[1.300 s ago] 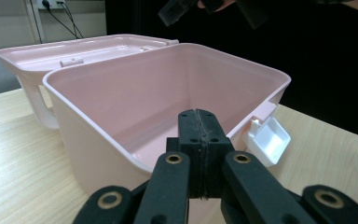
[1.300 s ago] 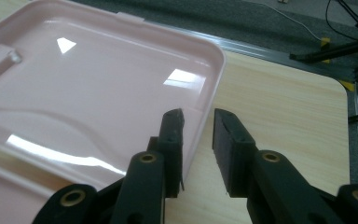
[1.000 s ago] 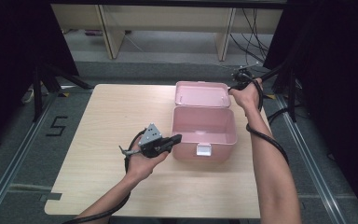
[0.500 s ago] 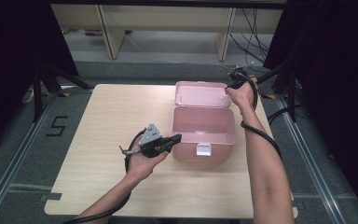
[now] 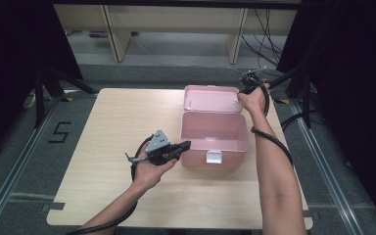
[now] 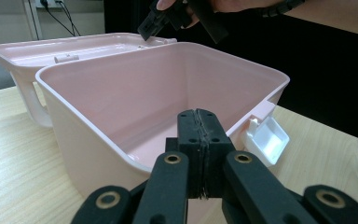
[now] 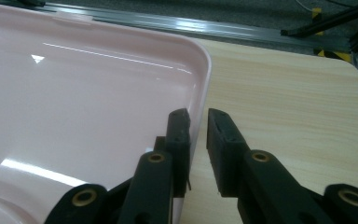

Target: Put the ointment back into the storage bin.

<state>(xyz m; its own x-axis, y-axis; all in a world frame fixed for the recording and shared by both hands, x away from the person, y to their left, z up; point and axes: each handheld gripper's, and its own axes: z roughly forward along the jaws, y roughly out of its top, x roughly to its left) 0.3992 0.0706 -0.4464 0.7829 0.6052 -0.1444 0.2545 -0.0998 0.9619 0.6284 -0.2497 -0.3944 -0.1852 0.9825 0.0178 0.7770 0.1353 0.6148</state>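
Note:
A pink plastic box (image 5: 214, 113) stands open on the table, its lid (image 5: 210, 99) laid back behind it and a white latch (image 5: 214, 157) on its front wall. My left gripper (image 5: 187, 144) is shut with nothing between its jaws, its tip at the box's left front wall (image 6: 121, 98); whether it touches I cannot tell. My right gripper (image 7: 198, 119) straddles the right rim of the lid (image 7: 84, 93), one jaw inside and one outside. Its jaws have just been closing, and a gap still shows beside the rim.
The wooden table (image 5: 103, 127) has free room left of the box and along its front edge. Metal rails (image 5: 323, 161) run beside the table. Shelf legs and cables (image 5: 254, 34) stand beyond the far edge.
My right hand has shifted slightly left, onto the lid's right rear corner. The left hand and the box have stayed put.

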